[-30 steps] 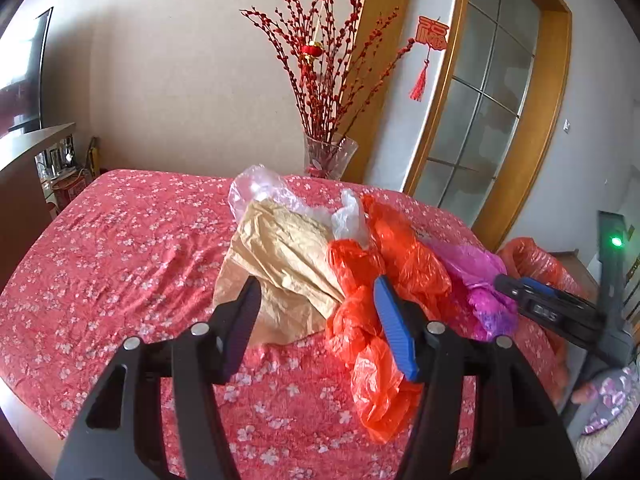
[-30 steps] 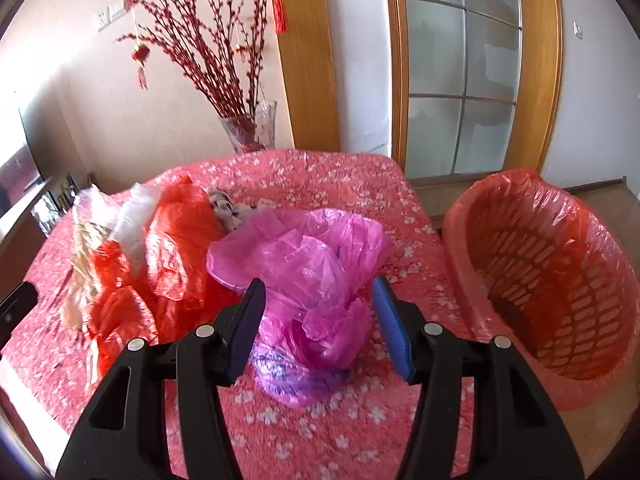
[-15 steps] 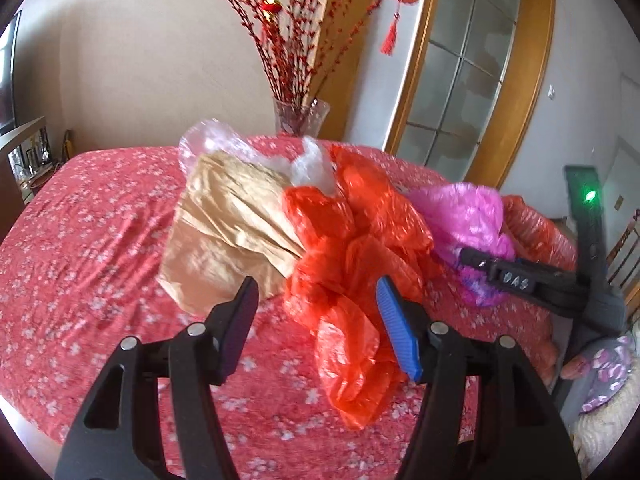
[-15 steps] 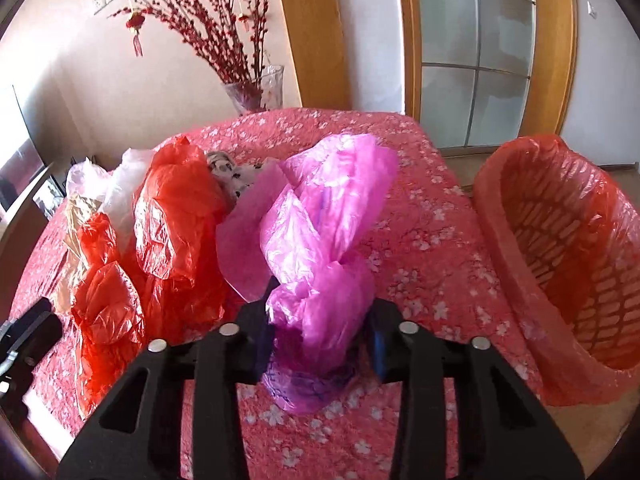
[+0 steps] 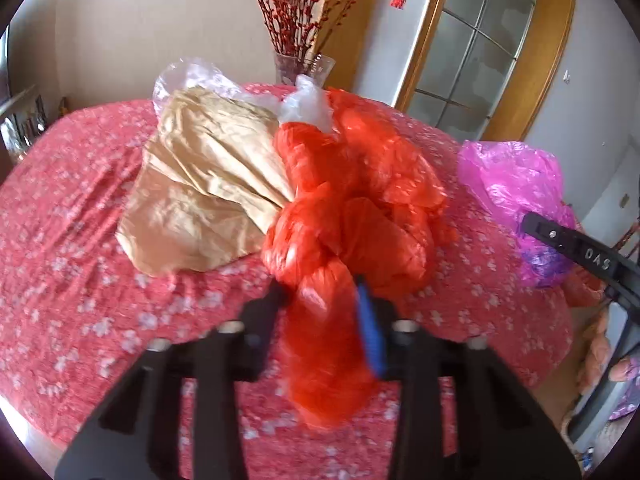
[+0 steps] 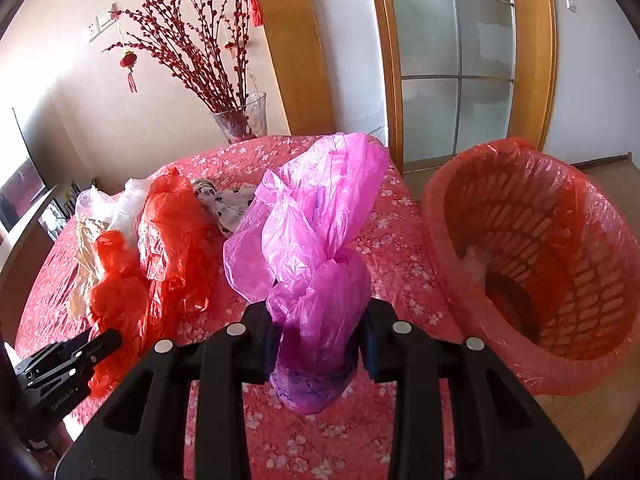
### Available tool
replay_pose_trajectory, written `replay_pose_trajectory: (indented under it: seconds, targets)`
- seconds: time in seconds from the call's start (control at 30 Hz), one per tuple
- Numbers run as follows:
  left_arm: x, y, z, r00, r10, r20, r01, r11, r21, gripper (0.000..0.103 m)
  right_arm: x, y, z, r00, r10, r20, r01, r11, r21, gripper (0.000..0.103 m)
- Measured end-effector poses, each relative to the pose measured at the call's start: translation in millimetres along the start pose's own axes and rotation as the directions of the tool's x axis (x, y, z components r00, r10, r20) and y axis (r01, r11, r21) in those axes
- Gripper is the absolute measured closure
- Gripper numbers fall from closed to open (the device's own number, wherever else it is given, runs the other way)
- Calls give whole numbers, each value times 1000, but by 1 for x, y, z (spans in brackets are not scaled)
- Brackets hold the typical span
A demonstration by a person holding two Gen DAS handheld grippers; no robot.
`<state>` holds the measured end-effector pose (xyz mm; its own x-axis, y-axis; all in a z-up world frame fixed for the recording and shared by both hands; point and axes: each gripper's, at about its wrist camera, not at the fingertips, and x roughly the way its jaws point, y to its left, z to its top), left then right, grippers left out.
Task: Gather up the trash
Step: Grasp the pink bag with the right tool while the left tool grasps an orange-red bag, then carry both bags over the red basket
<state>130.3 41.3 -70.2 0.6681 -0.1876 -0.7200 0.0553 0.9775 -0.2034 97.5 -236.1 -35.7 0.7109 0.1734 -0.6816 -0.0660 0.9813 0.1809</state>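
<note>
A crumpled red plastic bag (image 5: 352,200) lies on the red flowered tablecloth (image 5: 80,280). Its lower tail sits between the fingers of my left gripper (image 5: 320,300), whose jaws are closing and squeeze it. My right gripper (image 6: 318,308) has its jaws still closing on the knotted neck of a pink plastic bag (image 6: 320,220), which hangs in them above the table. The pink bag (image 5: 508,176) also shows at the right of the left wrist view. A red basket (image 6: 560,260) lined with red plastic stands to the right of the table.
A crumpled brown paper bag (image 5: 200,192) and clear plastic (image 5: 188,76) lie left of the red bag. A spotted grey scrap (image 6: 228,208) lies behind it. A glass vase (image 6: 244,120) of red branches stands at the table's far edge, before a glass door.
My left gripper came down to the red bag and narrowed its jaws around the tail. My right gripper closed on the pink bag and lifted it toward the basket.
</note>
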Motion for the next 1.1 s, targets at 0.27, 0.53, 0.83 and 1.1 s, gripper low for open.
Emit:
replay_pose_trajectory:
  seconds: [0.27,0.53,0.83,1.1]
  targets:
    - [-30,3,10,995,-32,91,34,999,-14,81,-21,-11,2,999,3,41,-4,1000,13,70]
    - [-42,-15,39,987,-65,145,65,998,4,81,-42,-26,7,995,-9,96,5,999,41,70]
    - [-36,-52,63,979,-136,151,127,990,65,81,-69,-51,11,986,-52,158,39,996,81,70]
    - [-26,-94,70,972,-193,134,176,976,132,81,-85,-78,12,977,-99,190,77,990,122,70]
